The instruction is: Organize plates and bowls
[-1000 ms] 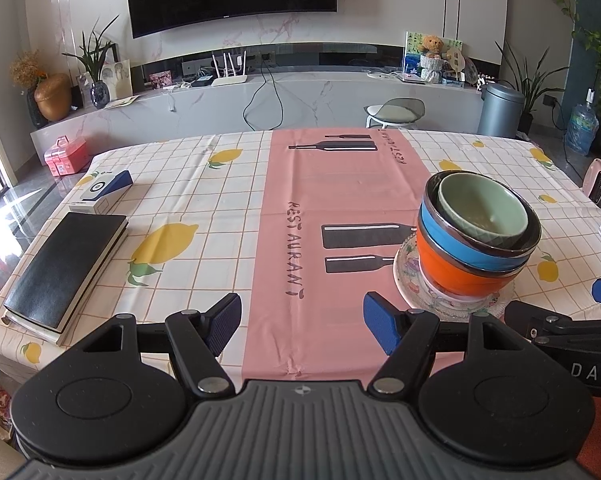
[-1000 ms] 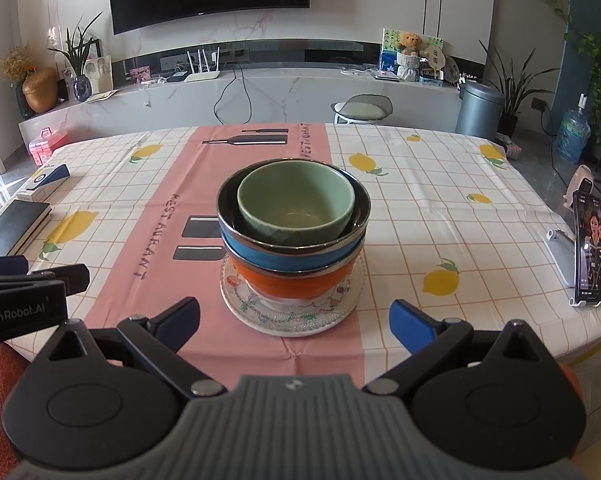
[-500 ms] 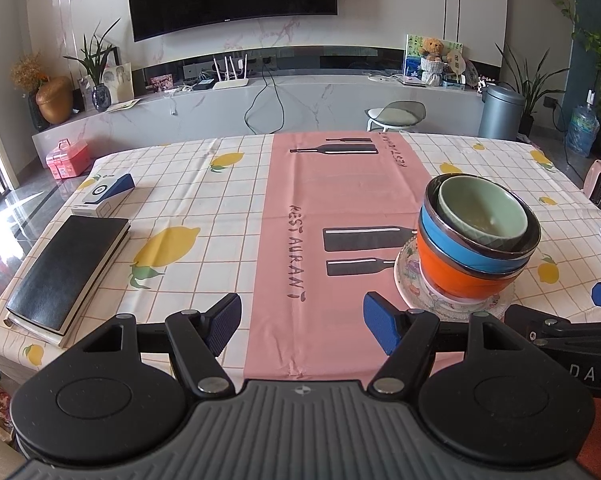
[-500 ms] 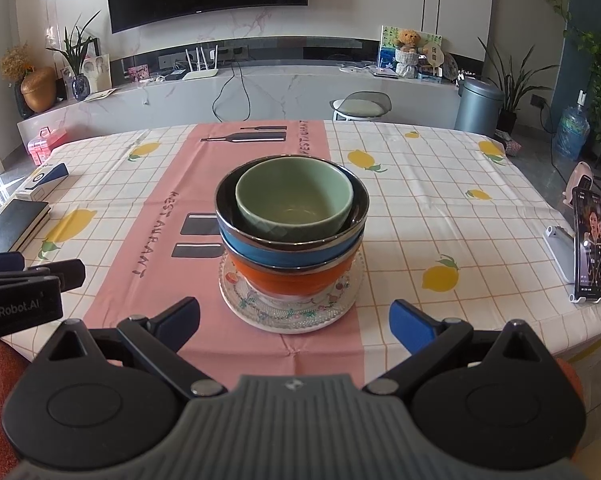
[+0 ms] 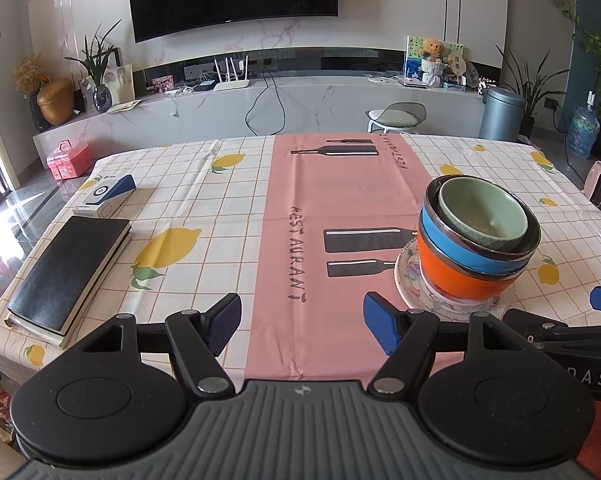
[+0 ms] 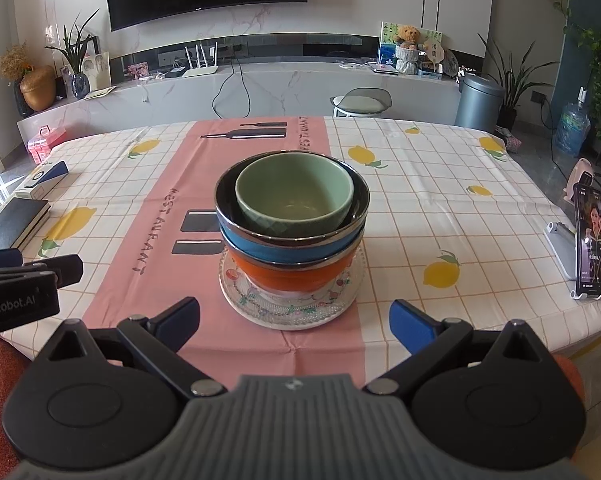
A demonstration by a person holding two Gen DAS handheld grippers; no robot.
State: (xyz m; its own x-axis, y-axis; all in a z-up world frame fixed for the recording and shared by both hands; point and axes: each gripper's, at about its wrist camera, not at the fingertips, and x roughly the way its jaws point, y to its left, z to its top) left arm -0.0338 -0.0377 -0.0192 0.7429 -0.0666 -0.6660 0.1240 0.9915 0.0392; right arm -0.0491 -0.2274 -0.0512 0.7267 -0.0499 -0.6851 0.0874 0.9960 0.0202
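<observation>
At frame centre, one plate on the surface carries three nested bowls, green, blue, orange; both grippers, left and right, gape wide, empty.

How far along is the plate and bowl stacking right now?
Stacking looks done: pale green ceramic bowl nests in the blue steel-rimmed bowl, over the orange bowl, on the clear floral glass plate. Nothing is in hand; left gripper and right gripper have open jaws, short of the stack. No other dishes visible.
</observation>
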